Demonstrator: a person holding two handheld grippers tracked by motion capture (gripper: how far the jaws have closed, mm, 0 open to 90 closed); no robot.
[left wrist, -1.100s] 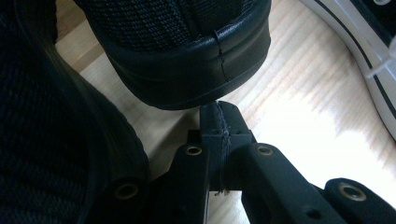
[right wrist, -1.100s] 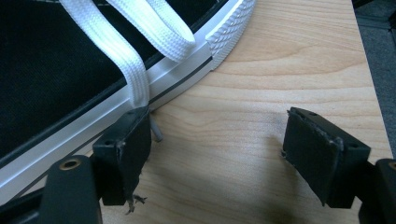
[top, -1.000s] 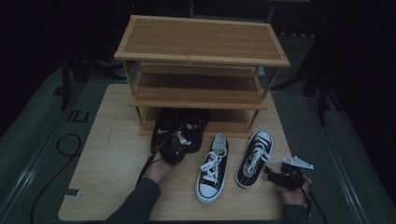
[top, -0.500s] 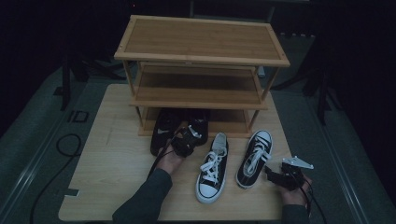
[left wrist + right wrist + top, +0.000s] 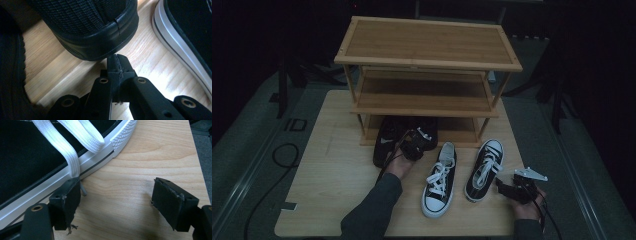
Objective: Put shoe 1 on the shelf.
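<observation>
A pair of all-black shoes (image 5: 393, 136) lies at the foot of the bamboo rack (image 5: 427, 50), partly under its lowest shelf. My left gripper (image 5: 416, 141) is over the right black shoe; in the left gripper view its jaws (image 5: 117, 65) are shut with nothing between them, tips just short of the black shoe's rubber rim (image 5: 100, 45). Two black sneakers with white laces lie on the board, one in the middle (image 5: 439, 181) and one to its right (image 5: 484, 169). My right gripper (image 5: 502, 184) is open beside the right sneaker (image 5: 30, 157), its left pad (image 5: 67, 197) against the white sole.
The three-tier rack stands at the back of the wooden board (image 5: 337, 170), its shelves bare. A black cable (image 5: 277, 165) loops over the grey floor at the left. Bare board shows left of the black shoes and along the front edge.
My left hand has moved away from me and to the right, up to the black shoes at the rack's foot. The right gripper and both sneakers have stayed put.
</observation>
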